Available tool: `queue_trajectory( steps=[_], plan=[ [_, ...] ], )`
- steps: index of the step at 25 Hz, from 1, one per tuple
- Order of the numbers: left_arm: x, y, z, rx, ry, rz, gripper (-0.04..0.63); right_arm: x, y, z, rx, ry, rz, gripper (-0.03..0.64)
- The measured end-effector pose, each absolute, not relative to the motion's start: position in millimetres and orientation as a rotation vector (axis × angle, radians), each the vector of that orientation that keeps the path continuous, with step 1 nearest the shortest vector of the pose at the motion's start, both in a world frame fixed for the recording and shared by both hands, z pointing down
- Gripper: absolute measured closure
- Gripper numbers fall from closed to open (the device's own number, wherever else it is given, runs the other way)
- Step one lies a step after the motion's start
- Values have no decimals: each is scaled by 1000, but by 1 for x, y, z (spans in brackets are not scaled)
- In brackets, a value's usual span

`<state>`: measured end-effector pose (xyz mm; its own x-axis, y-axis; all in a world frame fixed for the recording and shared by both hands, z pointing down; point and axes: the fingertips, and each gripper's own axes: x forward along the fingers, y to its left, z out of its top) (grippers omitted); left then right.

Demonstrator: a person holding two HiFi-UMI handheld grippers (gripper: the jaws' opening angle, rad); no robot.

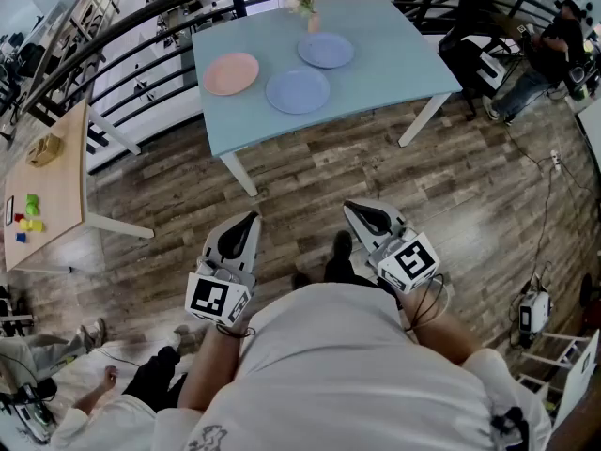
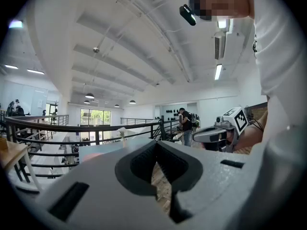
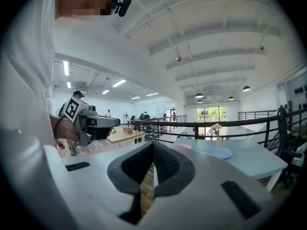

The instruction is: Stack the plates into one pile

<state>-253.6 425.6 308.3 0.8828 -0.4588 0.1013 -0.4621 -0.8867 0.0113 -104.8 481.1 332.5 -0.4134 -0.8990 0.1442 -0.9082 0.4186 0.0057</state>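
Three plates lie apart on a light blue table [image 1: 394, 69] far ahead: a pink plate [image 1: 231, 73] at the left, a blue plate [image 1: 298, 91] in the middle and a second blue plate [image 1: 326, 50] behind it. My left gripper [image 1: 249, 222] and right gripper [image 1: 353, 210] are held close to my body over the wood floor, well short of the table. Both are shut with nothing between the jaws. In the right gripper view a blue plate [image 3: 220, 153] and the pink plate [image 3: 183, 146] show on the table [image 3: 254, 159]. The left gripper view shows the right gripper [image 2: 197, 135].
A small vase of flowers [image 1: 306, 4] stands at the table's far edge. A black railing [image 1: 141, 26] runs behind the table. A wooden side table [image 1: 52, 191] with small coloured blocks stands at the left. A person [image 1: 549, 50] sits at the far right, and cables cross the floor there.
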Motion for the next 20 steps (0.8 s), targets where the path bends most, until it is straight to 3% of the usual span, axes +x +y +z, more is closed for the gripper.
queue_trajectory(
  steps=[16,20],
  plan=[
    [-214,400,318,2973,-751,165,591,-60,452,341,1649,-2517,131,612],
    [-195,390,325,2960,-752,181,591,-37,435,345,1657,-2504,134,534]
  ],
)
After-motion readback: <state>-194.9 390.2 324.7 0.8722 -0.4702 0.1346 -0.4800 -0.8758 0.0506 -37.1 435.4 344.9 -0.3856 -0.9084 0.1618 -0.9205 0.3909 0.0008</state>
